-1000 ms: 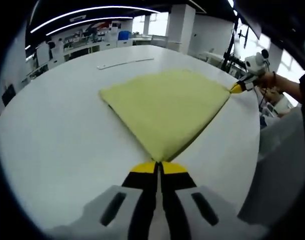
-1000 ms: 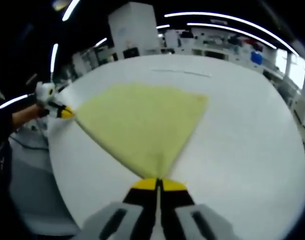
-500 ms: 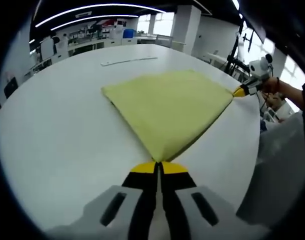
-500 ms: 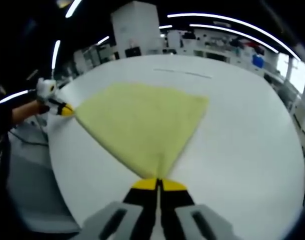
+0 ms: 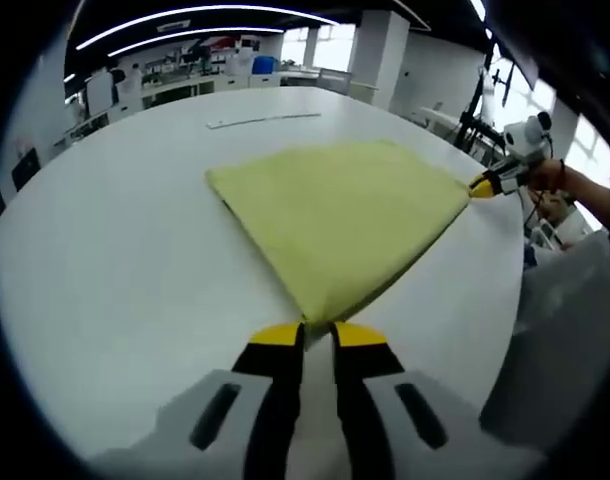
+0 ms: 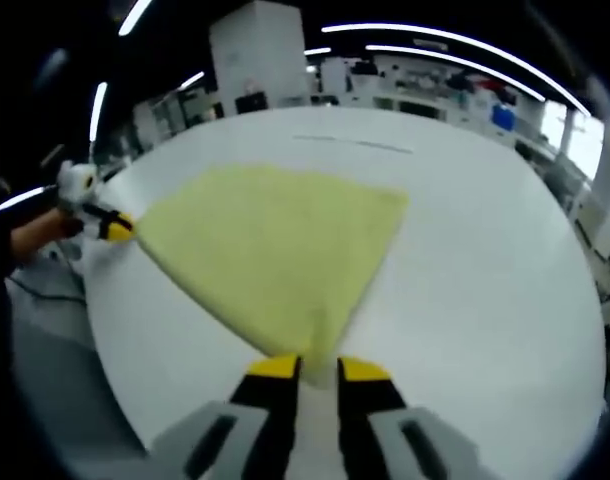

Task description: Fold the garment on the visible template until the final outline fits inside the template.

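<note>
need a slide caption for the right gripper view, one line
Right gripper open at the near corner of a folded yellow cloth garment on a white table; left gripper at the far corner.

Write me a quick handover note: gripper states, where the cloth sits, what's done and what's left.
Left gripper: jaws parted, at the near corner of the folded yellow cloth.
Right gripper: jaws parted, at the opposite corner of the same cloth.
Cloth lies folded and flat on the white table. A thin marking shows on the table beyond it.
Done: a fold is laid down.
Left: probably back both grippers off, then check the outline against the template; its boundary is hard to make out here.
</note>
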A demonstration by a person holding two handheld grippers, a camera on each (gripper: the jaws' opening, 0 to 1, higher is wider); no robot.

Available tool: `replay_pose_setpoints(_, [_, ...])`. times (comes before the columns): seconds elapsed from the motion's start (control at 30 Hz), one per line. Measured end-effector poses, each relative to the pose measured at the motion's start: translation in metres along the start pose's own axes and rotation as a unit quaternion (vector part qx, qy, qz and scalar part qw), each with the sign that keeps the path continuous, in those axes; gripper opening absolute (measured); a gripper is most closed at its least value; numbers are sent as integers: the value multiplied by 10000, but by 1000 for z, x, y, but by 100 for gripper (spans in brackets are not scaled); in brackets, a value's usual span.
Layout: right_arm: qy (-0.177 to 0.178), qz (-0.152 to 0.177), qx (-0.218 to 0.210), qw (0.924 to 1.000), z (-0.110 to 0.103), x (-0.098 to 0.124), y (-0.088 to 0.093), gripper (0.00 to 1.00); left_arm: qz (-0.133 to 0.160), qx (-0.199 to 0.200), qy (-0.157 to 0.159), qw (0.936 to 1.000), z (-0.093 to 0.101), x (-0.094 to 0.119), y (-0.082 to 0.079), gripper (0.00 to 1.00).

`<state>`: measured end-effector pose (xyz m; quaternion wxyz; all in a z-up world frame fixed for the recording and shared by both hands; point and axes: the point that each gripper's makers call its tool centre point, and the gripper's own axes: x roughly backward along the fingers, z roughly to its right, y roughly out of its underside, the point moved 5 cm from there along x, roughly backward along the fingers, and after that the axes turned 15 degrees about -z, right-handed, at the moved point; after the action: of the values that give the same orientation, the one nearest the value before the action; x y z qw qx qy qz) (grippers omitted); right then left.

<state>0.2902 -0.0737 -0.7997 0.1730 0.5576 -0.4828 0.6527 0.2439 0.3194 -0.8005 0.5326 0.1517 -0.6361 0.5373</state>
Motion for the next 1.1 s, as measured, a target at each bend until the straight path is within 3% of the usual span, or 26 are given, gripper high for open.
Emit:
replay_pose_setpoints(0.17, [10,127,-169,9998,-4,5,-8,40,110,193,15,9998,3,7,-8,30])
replay_pose_setpoints(0.27, [2,205,-200,9996,-5,8,-12,49,176,202,-35,9996,6,14,-15,43])
replay_pose_setpoints(0.53, [-230,465,-343,9981,-20,29,-34,72,349,332,32,9988,16,30,-29,65])
replay_pose_setpoints(0.73, [-326,635,-372,9968,-27,43,-46,83,433,445,57,9981,22,43,-33,74])
replay_pose_setpoints(0.97, [-378,813,-288,9956,-43,59,-57,99,395,688,-210,9966,21,52,-29,90])
replay_pose_setpoints(1.1, [-351,817,-212,9958,-49,64,-56,99,507,632,-140,9966,23,53,-29,96])
